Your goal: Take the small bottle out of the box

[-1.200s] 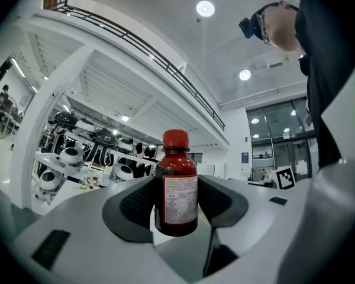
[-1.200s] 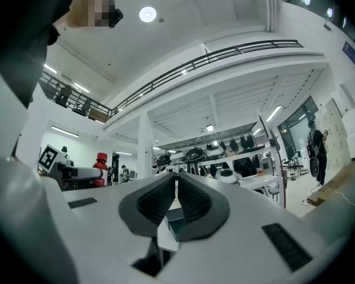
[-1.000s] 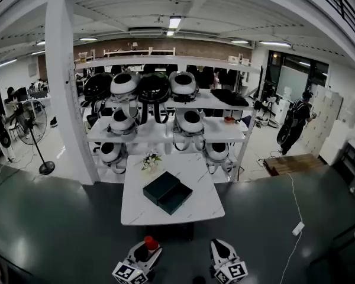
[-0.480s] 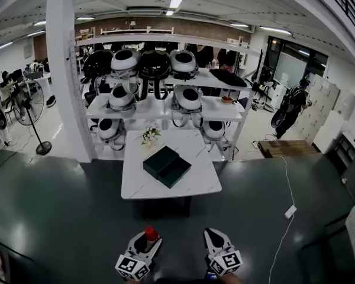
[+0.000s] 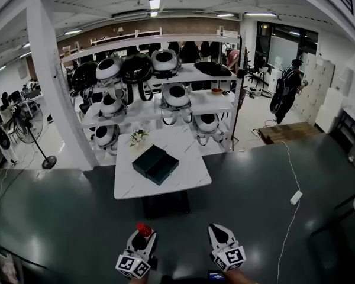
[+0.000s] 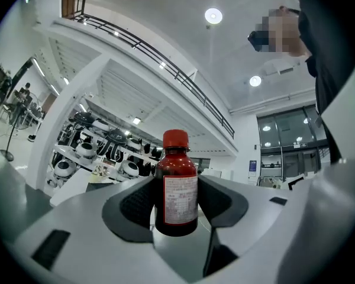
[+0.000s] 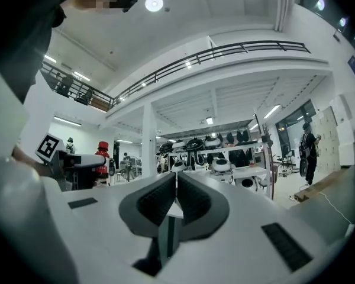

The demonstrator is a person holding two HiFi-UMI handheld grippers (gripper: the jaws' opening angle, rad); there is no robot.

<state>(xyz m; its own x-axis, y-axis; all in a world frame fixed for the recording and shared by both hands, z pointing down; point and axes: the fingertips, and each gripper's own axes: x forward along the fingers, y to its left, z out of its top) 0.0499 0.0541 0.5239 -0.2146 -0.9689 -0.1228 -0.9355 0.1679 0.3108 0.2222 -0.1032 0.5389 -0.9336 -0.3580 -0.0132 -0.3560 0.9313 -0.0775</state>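
Note:
A small dark red bottle (image 6: 176,188) with a red cap and a white label stands upright between the jaws of my left gripper (image 6: 176,209), which is shut on it. In the head view the left gripper (image 5: 143,236) is low and near me, the bottle's red cap (image 5: 144,229) showing at its tip. The open dark box (image 5: 155,164) lies on the white marble table (image 5: 189,179), far ahead of both grippers. My right gripper (image 5: 218,234) is beside the left one, its jaws shut with nothing between them (image 7: 175,200). The bottle (image 7: 102,160) also shows at the left of the right gripper view.
White shelves (image 5: 195,102) holding several helmets stand behind the table. A small flower bunch (image 5: 138,137) sits at the table's far left corner. A fan (image 5: 27,123) stands at left. A person (image 5: 287,87) walks at the far right. A white cable and power strip (image 5: 295,197) lie on the dark floor.
The view has drawn back from the table, which now sits farther away. Both grippers hold their poses, the left one still shut on the bottle.

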